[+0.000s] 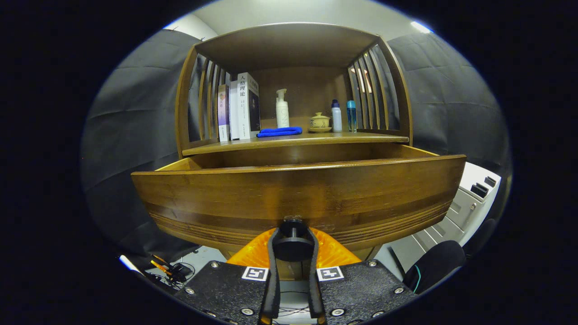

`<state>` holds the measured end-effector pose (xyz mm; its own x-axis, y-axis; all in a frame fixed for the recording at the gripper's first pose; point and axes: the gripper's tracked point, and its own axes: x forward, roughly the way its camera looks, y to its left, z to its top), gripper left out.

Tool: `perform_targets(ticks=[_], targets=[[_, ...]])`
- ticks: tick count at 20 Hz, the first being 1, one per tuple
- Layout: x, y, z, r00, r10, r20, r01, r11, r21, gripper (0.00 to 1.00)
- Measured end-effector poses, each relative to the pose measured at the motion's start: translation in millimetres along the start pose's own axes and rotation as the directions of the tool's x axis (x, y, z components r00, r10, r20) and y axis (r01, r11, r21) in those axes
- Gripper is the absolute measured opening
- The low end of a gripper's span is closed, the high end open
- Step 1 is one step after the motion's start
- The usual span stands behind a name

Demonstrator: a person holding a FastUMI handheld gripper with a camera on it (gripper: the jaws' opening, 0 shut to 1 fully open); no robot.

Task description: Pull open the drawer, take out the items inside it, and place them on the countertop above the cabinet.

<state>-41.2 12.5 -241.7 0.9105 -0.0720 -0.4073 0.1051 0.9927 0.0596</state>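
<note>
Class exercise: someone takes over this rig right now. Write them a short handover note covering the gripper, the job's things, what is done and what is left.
Gripper: fingers closed on the dark round drawer knob.
Drawer: pulled out from the wooden cabinet, its front panel close ahead of the camera; its inside is hidden behind the panel, so the contents cannot be told.
Countertop: holds books, a white pump bottle, a blue cloth, a lidded cup on a saucer and two small bottles.
Done: drawer opened.
Left: release the knob, lift the items out, set them on the countertop.
</note>
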Motion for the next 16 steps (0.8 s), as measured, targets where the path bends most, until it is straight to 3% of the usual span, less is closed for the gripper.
perform_targets(ticks=[7, 12, 16], targets=[[-16.8, 1.4, -6.0, 1.0, 0.008, 0.008, -0.008, 1.0, -0.012, 0.25], [-25.8, 9.8, 5.6, 0.997, 0.075, 0.017, -0.075, 0.996, 0.043, 0.64], [-42.4, 7.5, 52.4, 0.988, 0.121, 0.093, -0.129, 0.988, 0.086, 0.95]])
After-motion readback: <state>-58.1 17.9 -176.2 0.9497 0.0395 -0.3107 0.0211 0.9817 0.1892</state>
